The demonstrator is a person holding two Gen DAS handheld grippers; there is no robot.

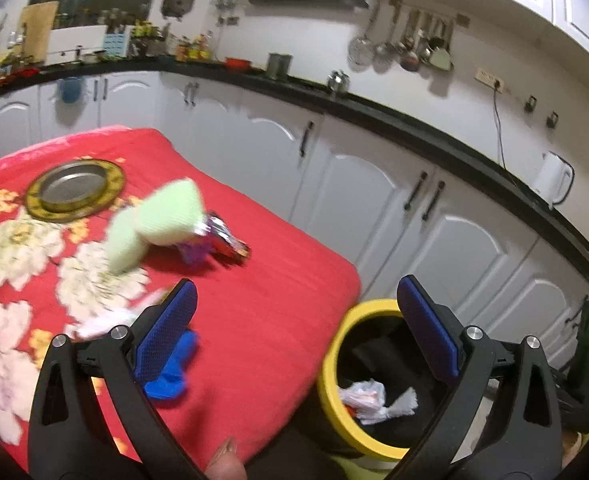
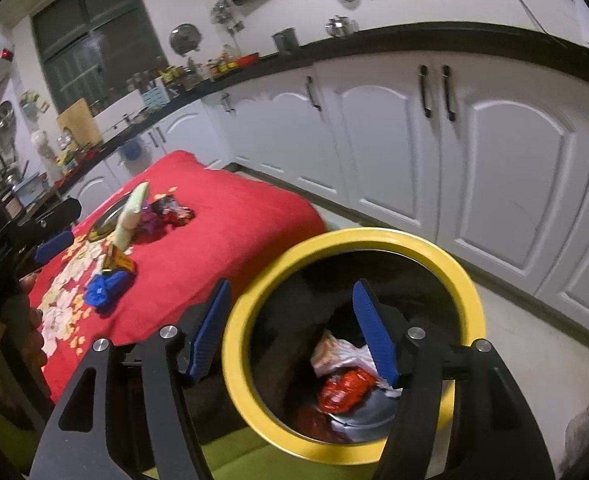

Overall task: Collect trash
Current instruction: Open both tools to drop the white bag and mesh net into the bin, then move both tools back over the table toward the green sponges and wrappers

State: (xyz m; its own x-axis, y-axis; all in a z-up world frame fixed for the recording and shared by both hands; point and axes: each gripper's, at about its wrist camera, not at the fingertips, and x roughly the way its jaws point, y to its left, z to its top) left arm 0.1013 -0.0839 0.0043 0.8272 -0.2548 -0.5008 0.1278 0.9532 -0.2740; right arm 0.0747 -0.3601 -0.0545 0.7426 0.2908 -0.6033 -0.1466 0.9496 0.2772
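Upright, yellow-rimmed bin [image 2: 470,280] mouth facing up (wrappers inside), both grippers' jaws spread wide, holding nothing.

A metal plate [image 1: 72,188] lies on the red floral cloth [image 1: 262,280]; a white kettle [image 1: 554,180], seemingly, stands on the counter [image 1: 434,136].

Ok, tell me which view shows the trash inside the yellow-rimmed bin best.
The right wrist view: it looks straight down into the yellow-rimmed bin, showing a red wrapper and white plastic bag. The left wrist view shows only white crumpled plastic inside the rim.
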